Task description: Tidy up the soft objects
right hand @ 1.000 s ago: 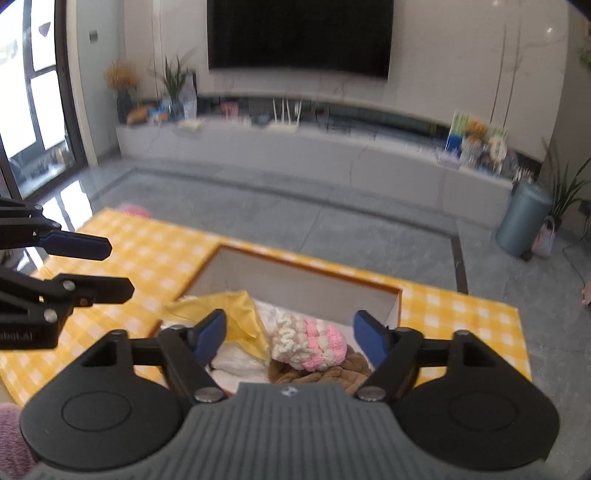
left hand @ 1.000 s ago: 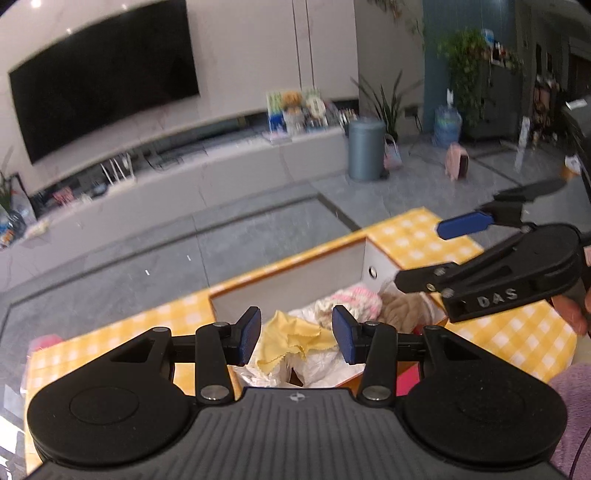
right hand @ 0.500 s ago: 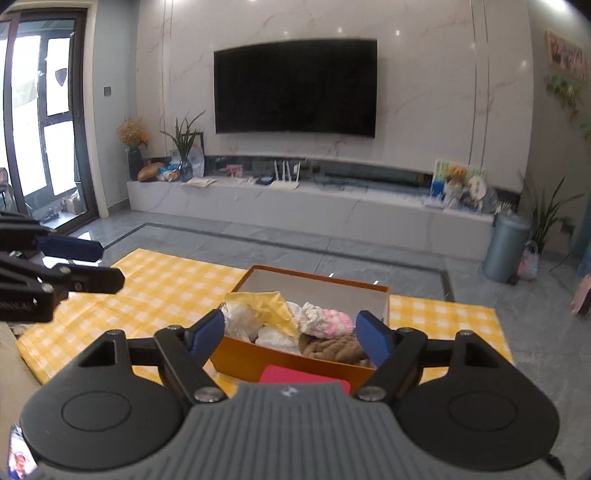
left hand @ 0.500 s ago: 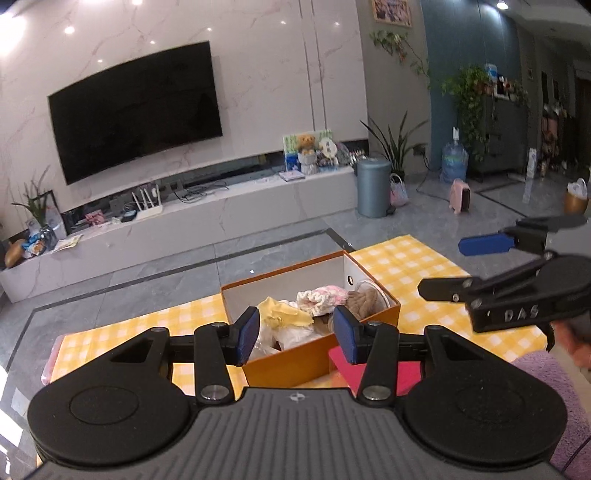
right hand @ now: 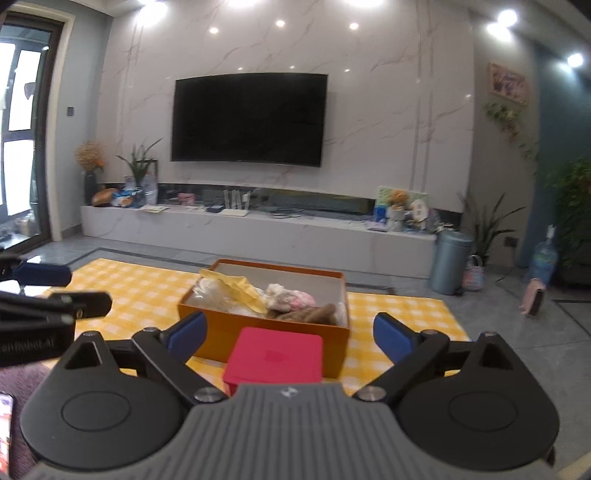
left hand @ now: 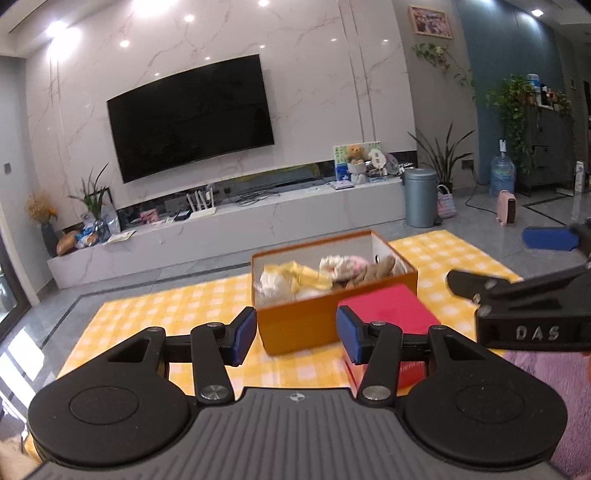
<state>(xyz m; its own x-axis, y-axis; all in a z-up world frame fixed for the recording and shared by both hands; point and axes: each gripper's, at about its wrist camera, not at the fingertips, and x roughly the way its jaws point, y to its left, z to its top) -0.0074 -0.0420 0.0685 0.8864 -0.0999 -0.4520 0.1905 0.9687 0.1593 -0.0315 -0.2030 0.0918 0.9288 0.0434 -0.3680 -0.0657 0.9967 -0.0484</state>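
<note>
Orange box (right hand: 264, 338) mid-frame on yellow checked tabletop (right hand: 140, 291), soft things (right hand: 291, 299) inside | red lid (right hand: 275, 356) at its near wall, likely goes on next | right gripper (right hand: 288, 334), left gripper (left hand: 295, 336): fingers spreading, both empty

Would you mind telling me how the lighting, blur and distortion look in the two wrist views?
Left wrist view: ceiling spots flare at top, fisheye bows the TV, and the right gripper at the edge is smeared. Right wrist view: softer overall, spots glare, the window blows out, and the box stays legible.
</note>
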